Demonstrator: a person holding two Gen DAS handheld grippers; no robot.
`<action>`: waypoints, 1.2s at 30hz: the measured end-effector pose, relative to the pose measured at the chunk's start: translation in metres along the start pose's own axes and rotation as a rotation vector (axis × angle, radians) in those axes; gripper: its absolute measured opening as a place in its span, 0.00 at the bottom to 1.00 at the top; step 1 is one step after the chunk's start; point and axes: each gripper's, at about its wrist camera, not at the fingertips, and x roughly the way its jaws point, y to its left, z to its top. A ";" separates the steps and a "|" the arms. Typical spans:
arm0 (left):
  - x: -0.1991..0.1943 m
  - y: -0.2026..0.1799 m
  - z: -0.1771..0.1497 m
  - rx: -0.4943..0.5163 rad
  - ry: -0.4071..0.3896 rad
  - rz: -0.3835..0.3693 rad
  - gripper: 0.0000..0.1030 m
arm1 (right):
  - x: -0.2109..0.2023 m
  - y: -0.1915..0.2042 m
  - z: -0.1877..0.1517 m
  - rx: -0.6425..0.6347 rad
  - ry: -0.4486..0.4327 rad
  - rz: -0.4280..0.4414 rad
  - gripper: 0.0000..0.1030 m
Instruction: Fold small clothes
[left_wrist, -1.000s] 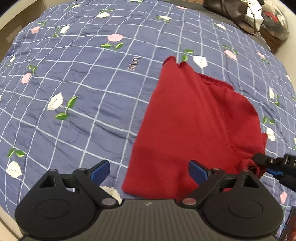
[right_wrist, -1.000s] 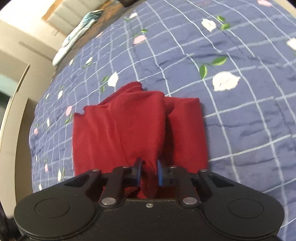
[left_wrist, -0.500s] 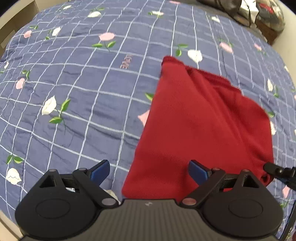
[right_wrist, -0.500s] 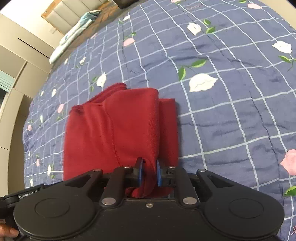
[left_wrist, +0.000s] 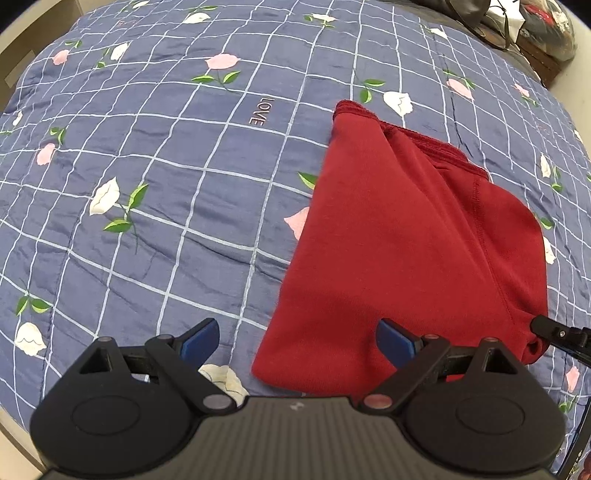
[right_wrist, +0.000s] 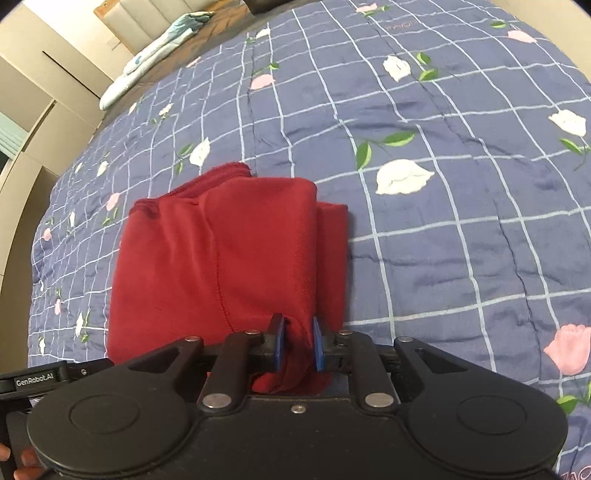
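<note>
A small red garment (left_wrist: 402, 251) lies partly folded on the blue checked quilt (left_wrist: 166, 192). My left gripper (left_wrist: 297, 341) is open just above the garment's near left corner, with nothing between its blue pads. In the right wrist view the red garment (right_wrist: 221, 258) has one flap laid over its middle. My right gripper (right_wrist: 298, 341) is shut on the near edge of that flap, and cloth bunches between the blue pads. The right gripper's tip (left_wrist: 554, 334) shows at the garment's right corner in the left wrist view.
The quilt (right_wrist: 461, 221) with flower prints spreads wide on all sides of the garment. Dark bags (left_wrist: 517, 22) sit beyond the far right edge of the bed. A pale folded blanket (right_wrist: 155, 62) lies by the headboard, with cupboards (right_wrist: 33, 122) at the left. A person's fingers (right_wrist: 18, 461) show at the lower left.
The right gripper has drawn the held flap further across the garment, which now lies flatter and more spread. The left gripper stayed open near the same corner.
</note>
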 end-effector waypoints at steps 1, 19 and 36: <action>0.000 0.000 0.000 0.000 -0.001 0.000 0.92 | 0.000 0.001 -0.001 -0.003 0.001 -0.002 0.18; 0.004 -0.005 0.000 0.008 0.011 0.008 0.92 | -0.016 -0.004 0.009 -0.014 -0.045 0.007 0.25; -0.022 0.004 -0.003 -0.037 -0.022 0.010 0.92 | -0.012 0.010 0.016 -0.044 -0.060 0.022 0.12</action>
